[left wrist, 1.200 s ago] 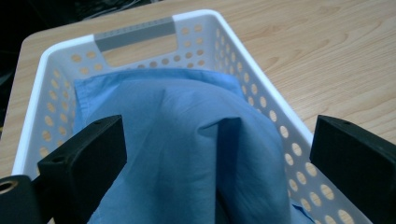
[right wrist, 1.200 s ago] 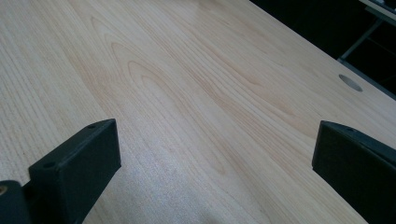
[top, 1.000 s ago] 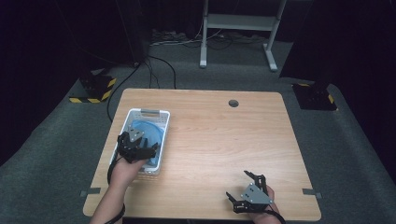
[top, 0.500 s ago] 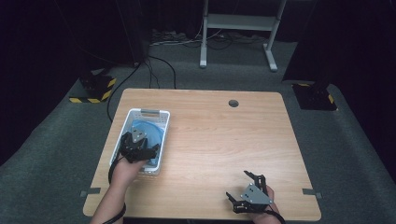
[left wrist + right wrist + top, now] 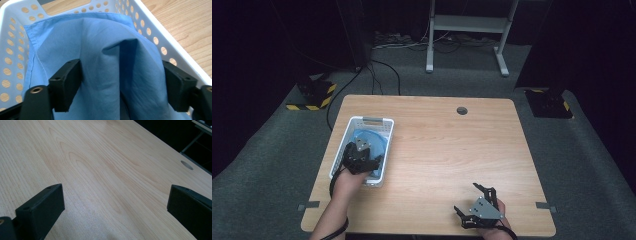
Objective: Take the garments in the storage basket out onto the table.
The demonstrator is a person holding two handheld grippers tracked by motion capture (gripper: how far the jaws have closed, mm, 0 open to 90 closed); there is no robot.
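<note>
left gripper (image 5: pixel 121 82) has just been closing, pinching a fold of soft blue cloth (image 5: pixel 100 50) inside the white holey plastic basket (image 5: pixel 382 150) — right gripper (image 5: pixel 115 210) gapes wide over bare wooden table (image 5: pixel 452 150).

Blue cloth (image 5: pixel 105 57), plain w/ stitched hem, bunched into a raised fold inside white perforated basket (image 5: pixel 343 145) at table's left; fold sits between left gripper's (image 5: pixel 121 82) closing jaws.

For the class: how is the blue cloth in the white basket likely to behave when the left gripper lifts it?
Probably floppy: the blue cloth already bunches into a soft ridge between the left gripper, whose jaws have just been closing on it. Likely light, so the perforated white basket should stay put. It may drape and drag over the rim.
</note>
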